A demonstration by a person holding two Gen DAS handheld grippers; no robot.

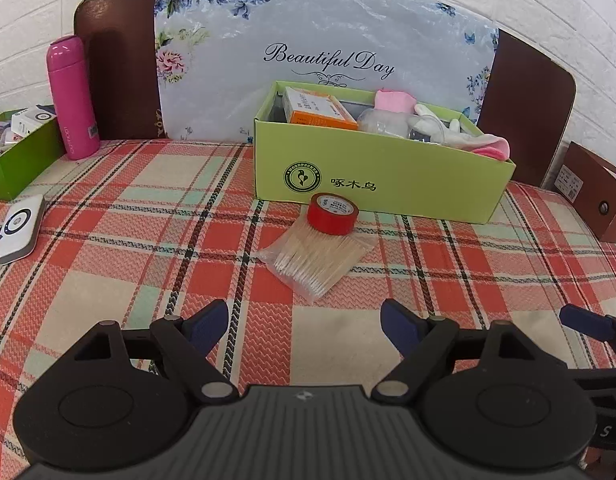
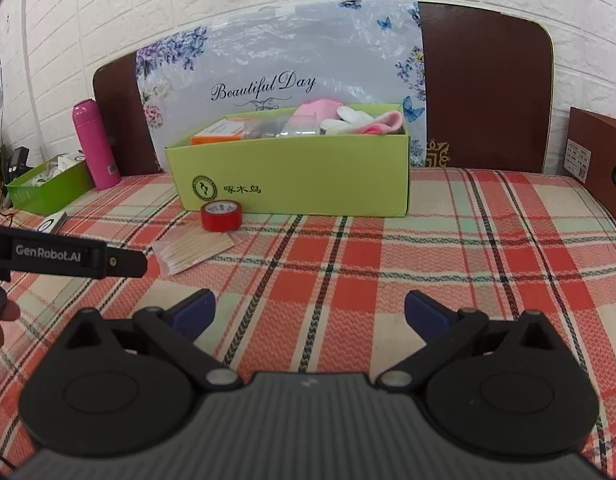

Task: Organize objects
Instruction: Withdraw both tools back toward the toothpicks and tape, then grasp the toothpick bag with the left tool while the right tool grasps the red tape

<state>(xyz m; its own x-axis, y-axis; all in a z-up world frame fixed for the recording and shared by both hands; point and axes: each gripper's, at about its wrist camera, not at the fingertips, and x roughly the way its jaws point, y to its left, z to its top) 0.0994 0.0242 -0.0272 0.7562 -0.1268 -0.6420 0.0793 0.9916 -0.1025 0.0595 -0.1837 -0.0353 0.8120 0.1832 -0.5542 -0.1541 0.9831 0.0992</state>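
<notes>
Both tools, left tool (image 1: 304, 320) & right tool (image 2: 309, 310), spread wide, empty. Tape roll (image 1: 332, 214) touching swab pack (image 1: 315, 258), on bed just before green box (image 1: 381, 176). Prob. pre-grasp step; next needs left reach fwd, clamp pack.

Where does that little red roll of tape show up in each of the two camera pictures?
Left wrist view: red tape roll sits just right of centre, on the cotton swab packet.
Right wrist view: it appears left of centre.
Shared landmark: the light green box right behind it.
</notes>
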